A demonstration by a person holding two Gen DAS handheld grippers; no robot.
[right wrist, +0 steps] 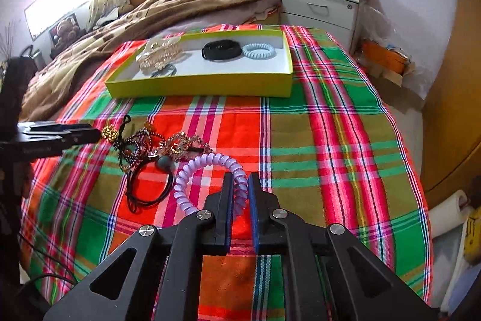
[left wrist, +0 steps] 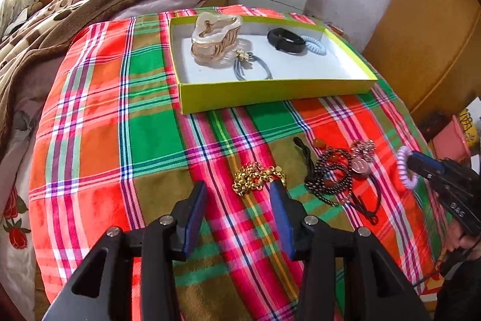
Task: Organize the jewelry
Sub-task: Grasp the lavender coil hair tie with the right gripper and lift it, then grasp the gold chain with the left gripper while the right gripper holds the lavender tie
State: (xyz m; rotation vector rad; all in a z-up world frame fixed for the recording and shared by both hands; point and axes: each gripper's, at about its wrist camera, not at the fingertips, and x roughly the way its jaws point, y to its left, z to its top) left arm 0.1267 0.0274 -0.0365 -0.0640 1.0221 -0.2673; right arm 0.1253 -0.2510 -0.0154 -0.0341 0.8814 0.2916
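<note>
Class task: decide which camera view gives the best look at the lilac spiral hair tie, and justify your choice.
The right wrist view: the lilac spiral hair tie fills the foreground, its coils clear, pinched between the right gripper jaws. The left wrist view shows it only small and blurred near the frame's right edge, partly hidden by that gripper.

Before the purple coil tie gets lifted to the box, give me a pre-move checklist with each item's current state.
1. Right gripper shut on the purple coil tie: ok.
2. Tie free of the tangled necklaces: cannot tell; it lies close beside them.
3. Yellow box open, bare floor free beside the blue coil tie: ok.
4. Left gripper open, off the path: ok; it hovers by the gold chain.
5. Cloth between tie and box free of obstacles: ok.
</note>
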